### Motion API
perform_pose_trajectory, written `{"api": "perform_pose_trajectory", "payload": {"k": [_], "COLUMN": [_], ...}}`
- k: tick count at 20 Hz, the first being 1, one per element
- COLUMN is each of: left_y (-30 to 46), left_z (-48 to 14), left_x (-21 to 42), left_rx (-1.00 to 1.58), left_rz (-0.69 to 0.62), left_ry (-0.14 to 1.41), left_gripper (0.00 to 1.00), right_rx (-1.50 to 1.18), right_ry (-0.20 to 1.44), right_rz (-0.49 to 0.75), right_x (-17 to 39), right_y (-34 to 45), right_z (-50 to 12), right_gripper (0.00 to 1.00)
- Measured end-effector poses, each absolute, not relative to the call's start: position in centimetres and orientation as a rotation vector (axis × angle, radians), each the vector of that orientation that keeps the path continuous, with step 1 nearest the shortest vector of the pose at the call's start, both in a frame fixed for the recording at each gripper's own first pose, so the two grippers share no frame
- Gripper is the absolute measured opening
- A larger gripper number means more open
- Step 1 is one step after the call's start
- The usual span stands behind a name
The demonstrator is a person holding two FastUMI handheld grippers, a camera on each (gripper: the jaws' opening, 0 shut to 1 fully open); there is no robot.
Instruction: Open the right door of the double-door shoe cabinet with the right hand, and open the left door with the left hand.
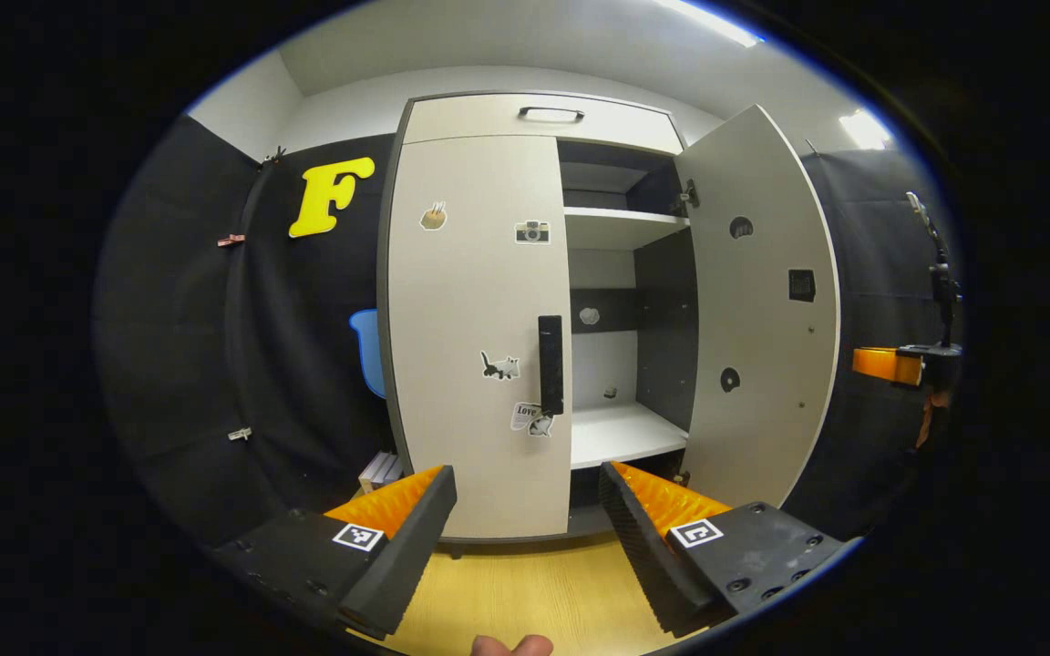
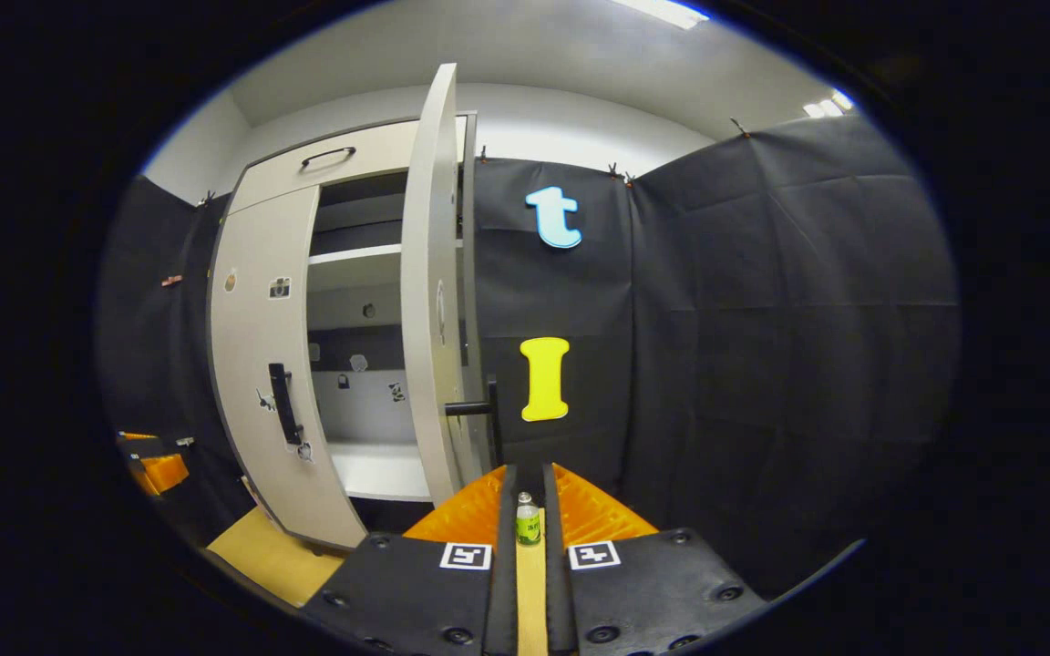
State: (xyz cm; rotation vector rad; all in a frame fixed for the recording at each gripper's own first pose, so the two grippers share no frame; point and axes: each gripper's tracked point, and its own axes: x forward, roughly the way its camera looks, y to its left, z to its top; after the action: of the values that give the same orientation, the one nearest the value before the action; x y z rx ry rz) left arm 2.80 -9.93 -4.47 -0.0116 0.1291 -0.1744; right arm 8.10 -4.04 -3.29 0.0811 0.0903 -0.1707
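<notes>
The pale shoe cabinet (image 1: 479, 273) stands ahead of me. Its left door (image 1: 475, 337) is closed, with stickers on it and a black vertical handle (image 1: 550, 364) near its inner edge. My left gripper (image 1: 525, 497) is open, a short way in front of and below that handle, touching nothing. The right door (image 1: 762, 310) is swung wide open. In the right gripper view that door (image 2: 429, 292) is edge-on and its black handle (image 2: 475, 408) sticks out just above my right gripper (image 2: 525, 476), which is shut on nothing and apart from the handle.
White shelves (image 1: 625, 228) and a dark back panel show inside the open half. A drawer with a black handle (image 1: 550, 114) tops the cabinet. The floor (image 1: 525, 583) is yellow wood. A small green bottle (image 2: 527, 521) stands on it. Black cloth walls close in on both sides.
</notes>
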Motion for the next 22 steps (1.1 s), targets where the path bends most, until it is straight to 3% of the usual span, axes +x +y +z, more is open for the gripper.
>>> {"api": "perform_pose_trajectory", "payload": {"k": [5,9,16,20,22], "left_y": [-11.6,-13.2,-14.8,-15.1,-15.2], "left_z": [-3.9,-5.2,-4.8,-4.7,-4.9], "left_x": [6.4,10.2,18.6,23.2,24.9], "left_rx": [-0.015,-0.013,-0.006,-0.018,0.0], "left_rz": [-0.191,-0.191,-0.161,-0.12,-0.102], "left_ry": [0.109,0.142,0.133,0.128,0.134], "left_gripper": [0.98,0.98,0.95,0.83,0.72], "right_rx": [0.102,0.05,-0.012,-0.011,-0.014], "right_ry": [0.106,0.093,0.086,0.101,0.112], "right_rz": [-0.182,-0.192,-0.152,-0.135,-0.139], "right_x": [5.5,3.9,3.7,4.4,4.9], "right_y": [-4.9,-4.6,-3.4,-3.9,-4.7], "right_z": [-2.5,-2.0,-2.1,-2.7,-3.2], "right_gripper": [0.49,0.92,0.96,0.94,0.98]}}
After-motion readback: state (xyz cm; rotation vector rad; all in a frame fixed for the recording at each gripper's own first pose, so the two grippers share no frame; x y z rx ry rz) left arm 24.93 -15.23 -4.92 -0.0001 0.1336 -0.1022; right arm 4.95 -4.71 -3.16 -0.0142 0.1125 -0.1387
